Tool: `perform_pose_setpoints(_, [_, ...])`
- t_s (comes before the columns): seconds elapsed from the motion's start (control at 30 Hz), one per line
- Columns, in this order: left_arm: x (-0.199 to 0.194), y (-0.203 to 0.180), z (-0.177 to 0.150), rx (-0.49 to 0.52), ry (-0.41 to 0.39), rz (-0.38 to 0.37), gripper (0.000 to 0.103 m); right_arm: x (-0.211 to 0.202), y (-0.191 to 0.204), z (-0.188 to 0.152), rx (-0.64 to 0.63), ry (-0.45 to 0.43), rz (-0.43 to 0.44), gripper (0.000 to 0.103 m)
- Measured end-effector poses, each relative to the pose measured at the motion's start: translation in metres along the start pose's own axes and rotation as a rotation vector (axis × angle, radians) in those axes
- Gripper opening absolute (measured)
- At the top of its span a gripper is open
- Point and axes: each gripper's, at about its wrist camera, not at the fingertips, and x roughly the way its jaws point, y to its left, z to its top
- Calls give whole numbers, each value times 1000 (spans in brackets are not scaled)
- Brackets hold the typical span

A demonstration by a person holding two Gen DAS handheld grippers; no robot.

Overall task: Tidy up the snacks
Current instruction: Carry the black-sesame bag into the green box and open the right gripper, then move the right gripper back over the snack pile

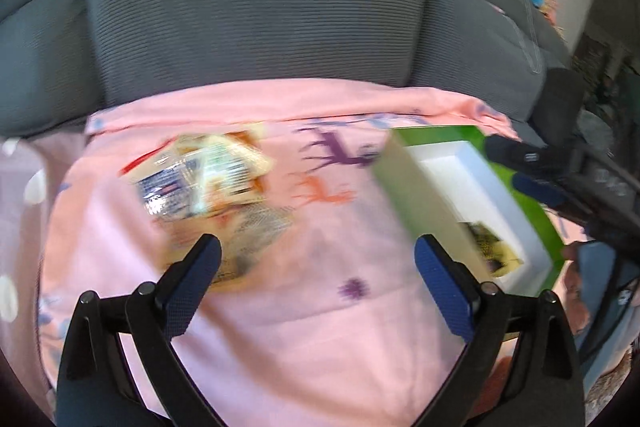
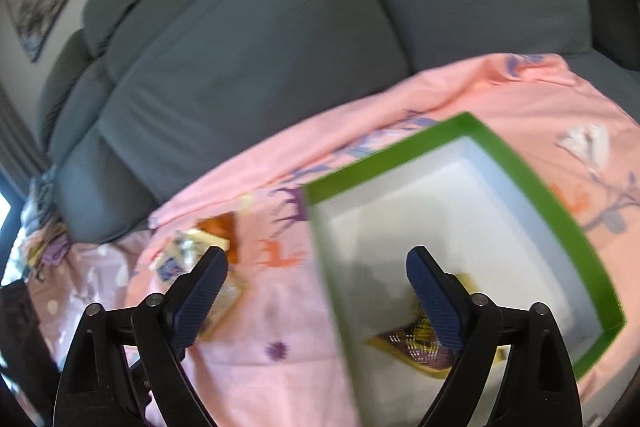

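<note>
One yellow snack packet [image 2: 416,345] is seen lying flat on the white floor of the green-rimmed box [image 2: 560,211], low in the right wrist frame, half hidden behind the right-hand finger; its long axis seems to run roughly left to right, with a corner pointing toward the lower left. The remaining snack packets [image 1: 208,179] are heaped on the pink cloth [image 1: 320,327] at centre left of the left wrist frame, too blurred for their axes to be told. The left gripper [image 1: 318,255] is held wide apart, empty, just below the heap. The right gripper [image 2: 318,267] is likewise spread and empty, over the box's left wall. The next packet is probably best taken singly across its short side, so neighbours are not dragged along.
</note>
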Motion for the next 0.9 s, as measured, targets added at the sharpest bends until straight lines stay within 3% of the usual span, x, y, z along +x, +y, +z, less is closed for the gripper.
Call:
perform_pose_setpoints(0.17, [-9,50,-16,-61,10,118,98,13,33,-10,-81,20,5,92])
perform_pose_setpoints(0.33, [-13,96,-39,-153,14,178,98,33,61,-26,-143,72,21,92])
perform_pose_setpoints(0.5, [-15,126,-54,-237,-4,173,98,57,82,-47,-200,91,7,92])
perform_pose_setpoints(0.9, [-1,155,-62,-311,34,178,98,98,103,-79,-278,121,-53,92])
